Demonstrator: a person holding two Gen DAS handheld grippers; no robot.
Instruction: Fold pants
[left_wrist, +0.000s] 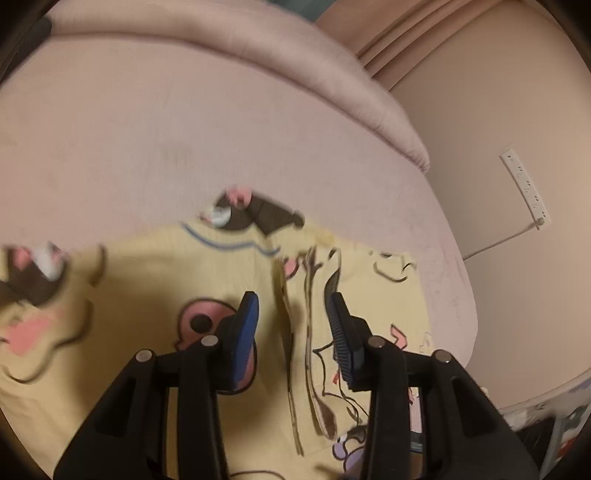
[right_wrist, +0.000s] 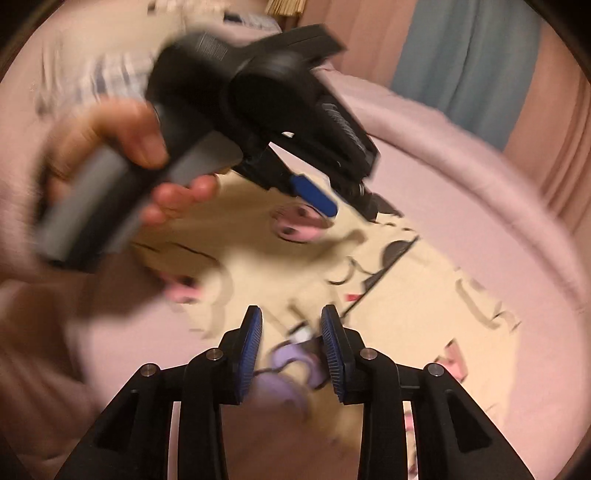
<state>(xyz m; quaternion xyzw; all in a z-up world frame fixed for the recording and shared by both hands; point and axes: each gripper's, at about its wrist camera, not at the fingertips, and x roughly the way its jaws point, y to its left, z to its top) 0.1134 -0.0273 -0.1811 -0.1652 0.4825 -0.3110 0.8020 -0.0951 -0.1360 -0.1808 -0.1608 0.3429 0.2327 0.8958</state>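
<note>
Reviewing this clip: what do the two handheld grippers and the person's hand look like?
Both the left gripper and right gripper have black angular plastic frames with silver round pins and two fingers faced with ribbed blue pads. From the right wrist view, the left unit has a bulky black body and grey handle, held by a bare hand.

Motion blur is smearing your left hand and the pants, whose lower edge is running out of frame.

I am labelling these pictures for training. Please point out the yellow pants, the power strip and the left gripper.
yellow pants (left_wrist: 140, 280): left wrist view, plain yellow cloth.
power strip (left_wrist: 524, 184): left wrist view, middle of its white body.
left gripper (left_wrist: 293, 328): left wrist view, midway between its blue fingertips.
</note>
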